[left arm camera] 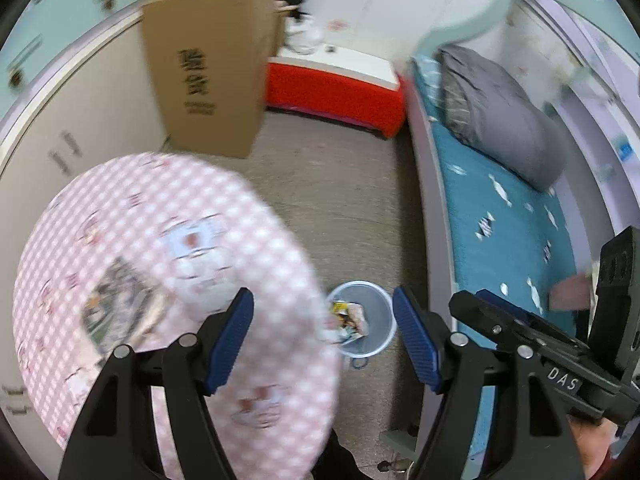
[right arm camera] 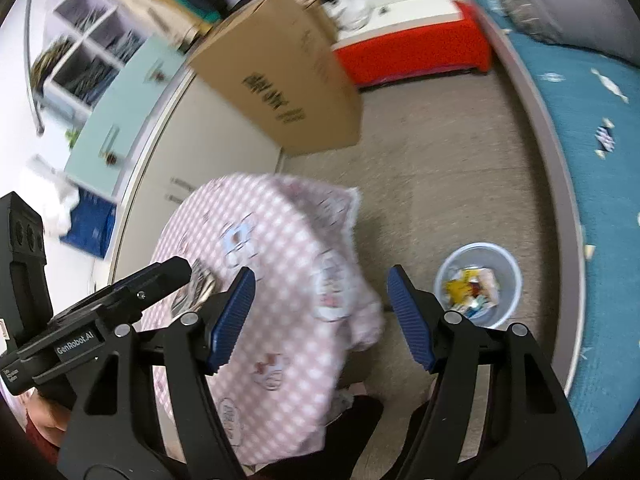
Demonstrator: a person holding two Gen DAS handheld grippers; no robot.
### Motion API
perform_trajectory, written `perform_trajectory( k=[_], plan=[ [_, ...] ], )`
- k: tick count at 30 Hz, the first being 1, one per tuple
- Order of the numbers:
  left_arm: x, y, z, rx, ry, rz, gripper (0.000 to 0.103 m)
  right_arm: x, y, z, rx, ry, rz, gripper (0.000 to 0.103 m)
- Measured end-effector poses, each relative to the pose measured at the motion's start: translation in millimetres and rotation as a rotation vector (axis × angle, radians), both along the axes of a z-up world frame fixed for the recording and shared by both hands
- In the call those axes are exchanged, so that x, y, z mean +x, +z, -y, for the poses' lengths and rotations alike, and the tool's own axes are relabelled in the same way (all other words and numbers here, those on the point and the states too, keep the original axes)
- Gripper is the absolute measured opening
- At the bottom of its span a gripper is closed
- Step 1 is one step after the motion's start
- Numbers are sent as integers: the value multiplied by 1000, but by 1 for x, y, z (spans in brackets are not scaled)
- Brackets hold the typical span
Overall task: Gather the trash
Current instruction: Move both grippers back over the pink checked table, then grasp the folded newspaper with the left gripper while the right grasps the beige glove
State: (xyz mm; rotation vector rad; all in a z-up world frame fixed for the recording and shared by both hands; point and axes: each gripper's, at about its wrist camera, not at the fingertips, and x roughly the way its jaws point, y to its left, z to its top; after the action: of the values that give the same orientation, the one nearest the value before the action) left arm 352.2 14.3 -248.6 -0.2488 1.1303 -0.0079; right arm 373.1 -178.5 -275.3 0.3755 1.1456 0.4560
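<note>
A pale trash bin (left arm camera: 362, 324) stands upright on the floor, mouth up, holding crumpled wrappers (left arm camera: 350, 318), between a pink checked table (left arm camera: 172, 280) and a bed (left arm camera: 500, 232). Left gripper (left arm camera: 323, 342) hangs above it, jaws wide and empty; right gripper (right arm camera: 321, 318), also wide and empty, has the bin off to its right.

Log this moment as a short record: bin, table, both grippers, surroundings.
bin: small pale bin on the floor beside the bed, wrappers already inside
table: round, pink checked cloth, a printed wrapper lying on it
left gripper: open, empty
right gripper: open, empty
surroundings: cardboard box standing on the floor, red cabinet behind
</note>
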Motion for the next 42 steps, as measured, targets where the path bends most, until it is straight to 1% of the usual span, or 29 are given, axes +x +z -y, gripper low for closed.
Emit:
perform_trajectory(
  k=[2, 3, 4, 7, 9, 11, 12, 14, 16, 19, 21, 23, 24, 25, 26, 27, 28, 29, 30, 31, 33, 34, 36, 37, 42],
  plan=[
    [-8, -4, -32, 6, 38, -11, 70, 0, -5, -36, 0, 43, -13, 68],
    [-14, -6, -51, 16, 56, -18, 71, -1, -8, -46, 0, 56, -18, 68],
    [-18, -8, -63, 22, 65, -26, 71, -2, -12, -65, 1, 76, -27, 68],
    [-33, -17, -105, 53, 88, -44, 73, -5, -19, -100, 0, 114, -45, 68],
    [-42, -24, -127, 67, 86, -63, 74, -7, -27, -127, 0, 132, -65, 68],
    [-50, -34, -144, 88, 60, -90, 75, -9, -33, -148, -1, 131, -81, 68],
    [-55, -41, -151, 103, 33, -109, 76, -10, -36, -156, -2, 129, -89, 68],
    [-61, -50, -155, 119, -22, -121, 77, -12, -40, -170, -5, 125, -98, 68],
    [-67, -64, -155, 184, -100, -141, 77, -14, -44, -181, -9, 116, -105, 68],
    [-66, -86, -151, 249, -184, -166, 77, -19, -52, -188, -9, 91, -120, 68],
    [-63, -97, -153, 264, -212, -190, 77, -23, -55, -191, -11, 69, -131, 68],
    [-57, -104, -154, 292, -238, -183, 77, -26, -57, -191, -15, 52, -138, 68],
    [-55, -106, -155, 292, -252, -180, 77, -27, -58, -191, -19, 44, -139, 68],
    [-51, -110, -156, 298, -271, -177, 74, -28, -58, -192, -21, 38, -141, 68],
    [-49, -112, -157, 293, -283, -177, 54, -29, -59, -192, -23, 27, -144, 68],
    [-46, -113, -159, 256, -299, -184, 33, -29, -59, -192, -24, 20, -145, 68],
    [-44, -112, -164, 186, -293, -189, 25, -29, -59, -193, -25, 16, -145, 68],
    [-44, -109, -170, 127, -277, -186, 10, -29, -58, -193, -27, 13, -144, 68],
    [-44, -104, -176, 71, -256, -178, 4, -29, -57, -195, -28, 12, -143, 68],
    [-44, -98, -185, 25, -220, -163, 3, -29, -56, -196, -30, 12, -140, 68],
    [-47, -90, -202, -36, -162, -142, 2, -28, -54, -200, -31, 16, -136, 68],
    [-49, -85, -216, -83, -119, -129, 2, -27, -53, -203, -31, 19, -134, 68],
    [-52, -78, -232, -122, -71, -109, 2, -25, -53, -210, -33, 31, -133, 68],
    [-54, -73, -240, -133, -45, -97, 2, -25, -54, -215, -35, 39, -137, 68],
    [-61, -56, -253, -106, 15, -56, 1, -23, -65, -245, -77, 97, -143, 68]
  ],
)
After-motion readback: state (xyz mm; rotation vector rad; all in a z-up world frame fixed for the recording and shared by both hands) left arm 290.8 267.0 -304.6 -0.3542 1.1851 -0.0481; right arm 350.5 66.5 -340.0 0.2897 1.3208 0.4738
